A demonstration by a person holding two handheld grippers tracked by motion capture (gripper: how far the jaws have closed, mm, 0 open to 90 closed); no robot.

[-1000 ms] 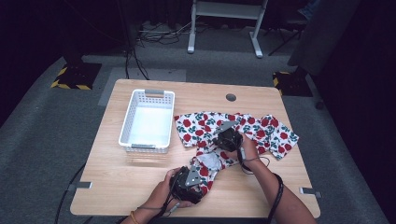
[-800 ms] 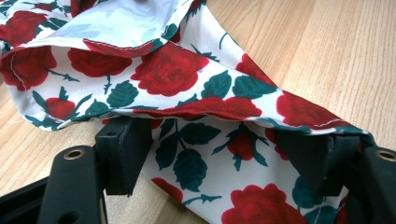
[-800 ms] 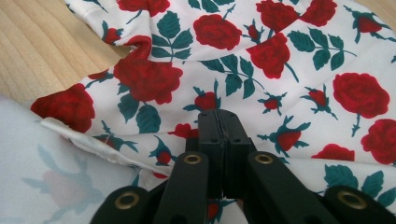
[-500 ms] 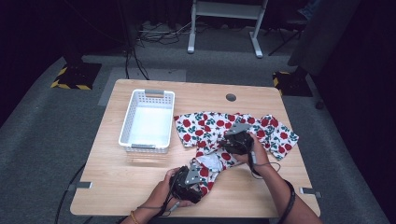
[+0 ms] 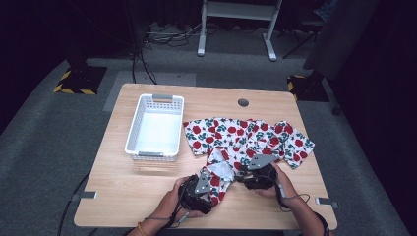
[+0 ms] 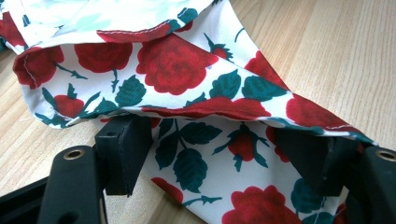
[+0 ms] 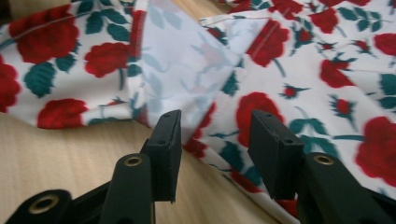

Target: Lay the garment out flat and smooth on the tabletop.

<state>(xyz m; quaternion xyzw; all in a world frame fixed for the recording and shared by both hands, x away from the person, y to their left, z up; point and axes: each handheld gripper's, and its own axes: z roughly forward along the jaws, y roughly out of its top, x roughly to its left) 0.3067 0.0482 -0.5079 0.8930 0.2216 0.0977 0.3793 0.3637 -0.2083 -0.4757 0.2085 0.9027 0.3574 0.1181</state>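
A white cloth printed with red roses and green leaves [image 5: 246,135] lies spread on the wooden table [image 5: 147,191], with one corner hanging toward the front edge. My left gripper [image 5: 206,182] sits at that near corner. In the left gripper view it [image 6: 219,158] is open, the cloth [image 6: 187,70] lying flat between the wide jaws and a fold draped just above them. My right gripper [image 5: 250,172] is beside it, at the cloth's near edge. In the right gripper view it [image 7: 219,140] is open, with the cloth's hem [image 7: 210,121] between its fingertips.
A white slatted plastic basket [image 5: 132,140] stands empty left of the cloth. A round cable hole [image 5: 243,103] is near the table's far edge. Bare wood lies in front of the basket and along the front edge. Dark floor with cables surrounds the table.
My right gripper has come back from the middle of the cloth toward the front edge, close to the left gripper. The left gripper has stayed at the near corner.
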